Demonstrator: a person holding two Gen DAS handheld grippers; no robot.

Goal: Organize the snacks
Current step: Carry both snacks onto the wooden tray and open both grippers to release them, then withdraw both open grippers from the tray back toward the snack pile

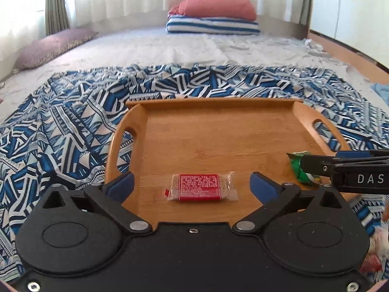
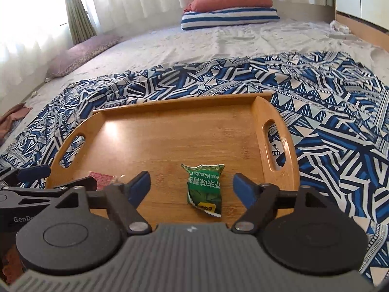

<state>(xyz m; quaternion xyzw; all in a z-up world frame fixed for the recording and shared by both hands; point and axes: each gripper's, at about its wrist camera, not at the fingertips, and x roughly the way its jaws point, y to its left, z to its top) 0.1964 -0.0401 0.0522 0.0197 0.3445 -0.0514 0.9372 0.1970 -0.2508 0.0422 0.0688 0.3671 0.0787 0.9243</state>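
2 snacks lie on a bamboo serving tray (image 1: 218,131) that rests on a blue-and-white geometric-print cloth (image 1: 60,126) spread over a pale bed.

From the left wrist camera, the left gripper (image 1: 192,185) has its 2 blue-padded fingers spread wide with nothing between the pads. A red-labelled snack bar in clear wrap (image 1: 199,187) lies flat on the tray floor near the front edge, in the gap between those fingers but touching neither. At the right edge the right gripper (image 1: 313,168) reaches in over the tray's front right corner, and a green packet (image 1: 300,168) shows partly behind its black finger. From this angle I cannot tell whether that finger touches the packet. Far back on the bed sit a folded coral blanket (image 1: 218,6) on a blue-striped folded one (image 1: 211,25), and a mauve pillow (image 1: 53,46) lies at the left near the curtains.

From the right wrist camera, the right gripper (image 2: 190,187) is likewise wide open and holds nothing. The green wasabi-pea packet (image 2: 205,189) lies flat on the tray between its fingers, clear of both pads, just inside the tray's right handle slot (image 2: 276,146). At the left, the left gripper (image 2: 36,182) comes in low over the tray's front left corner, with the red snack bar (image 2: 102,178) partly hidden behind it.
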